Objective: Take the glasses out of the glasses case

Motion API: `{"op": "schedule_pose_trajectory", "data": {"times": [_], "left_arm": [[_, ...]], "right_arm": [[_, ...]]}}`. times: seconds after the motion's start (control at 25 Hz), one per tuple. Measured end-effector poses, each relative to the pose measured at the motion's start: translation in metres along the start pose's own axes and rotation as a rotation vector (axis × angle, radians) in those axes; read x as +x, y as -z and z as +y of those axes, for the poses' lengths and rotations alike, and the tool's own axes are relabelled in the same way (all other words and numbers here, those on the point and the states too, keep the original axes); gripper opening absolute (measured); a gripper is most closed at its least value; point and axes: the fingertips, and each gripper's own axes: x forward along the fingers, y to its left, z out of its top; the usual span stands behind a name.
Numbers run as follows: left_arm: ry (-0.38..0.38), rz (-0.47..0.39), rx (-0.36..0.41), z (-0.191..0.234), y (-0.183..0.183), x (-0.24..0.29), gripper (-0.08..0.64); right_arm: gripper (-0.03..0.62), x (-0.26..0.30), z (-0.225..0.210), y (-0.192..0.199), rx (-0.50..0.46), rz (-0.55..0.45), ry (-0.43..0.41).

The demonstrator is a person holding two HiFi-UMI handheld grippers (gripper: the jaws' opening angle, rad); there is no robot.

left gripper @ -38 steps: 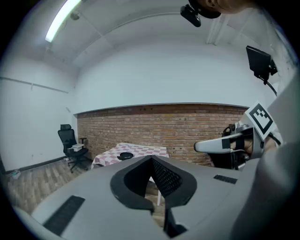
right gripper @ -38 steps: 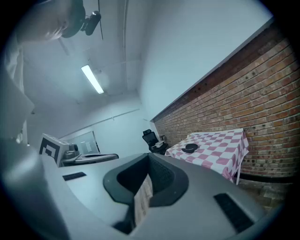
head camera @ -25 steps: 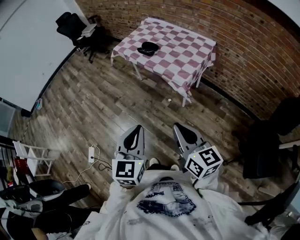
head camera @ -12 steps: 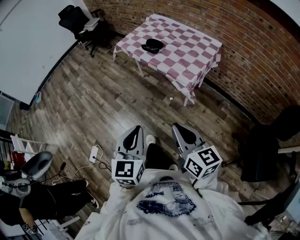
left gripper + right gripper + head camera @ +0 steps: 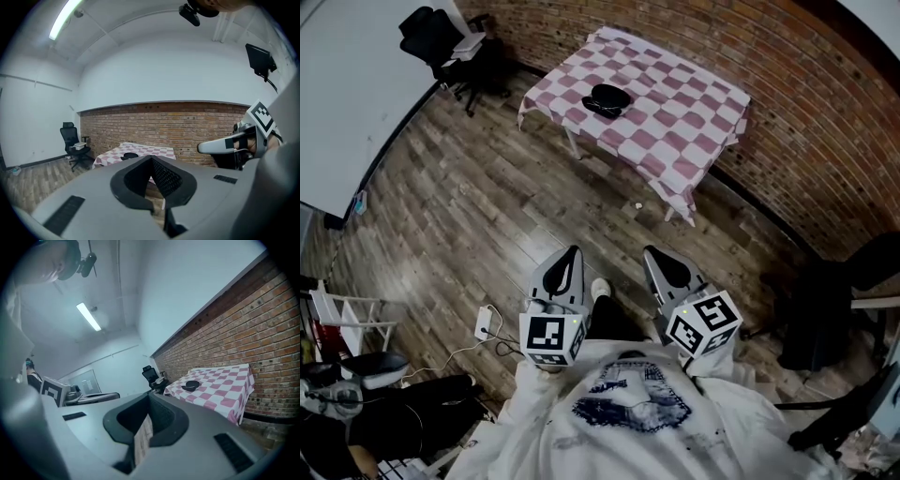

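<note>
Head view: a brick wall [image 5: 825, 112] is seen far ahead of both grippers, with a table [image 5: 694, 122] in a pink-and-white checked cloth set before it. The left gripper [image 5: 571, 253] and right gripper [image 5: 652, 253] are held side by side, jaws closed together with nothing gripped. A dark glasses case [image 5: 607, 98] is seen lying on the cloth, well beyond the jaw tips.

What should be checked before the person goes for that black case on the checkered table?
1. Black oval glasses case lies in plain sight on the pink-and-white checkered tablecloth: ok.
2. Case within reach: not ok; wooden plank floor separates it from both grippers.
3. Left gripper empty: ok, jaws together on nothing.
4. Right gripper empty: ok, jaws likewise together.
5. Grippers opened for grasping: not ok.
6. Case lid open or shut: cannot tell, too small.
</note>
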Motion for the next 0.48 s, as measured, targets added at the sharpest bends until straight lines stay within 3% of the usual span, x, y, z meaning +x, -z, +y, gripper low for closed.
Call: {"op": "schedule_pose_trajectory", "data": {"times": [0.48], "left_arm": [[0.052, 0.000, -0.013, 0.095, -0.022, 0.076, 0.008]], "right_arm": [[0.014, 0.116, -0.006, -0.029, -0.001, 0.009, 0.040]]}}
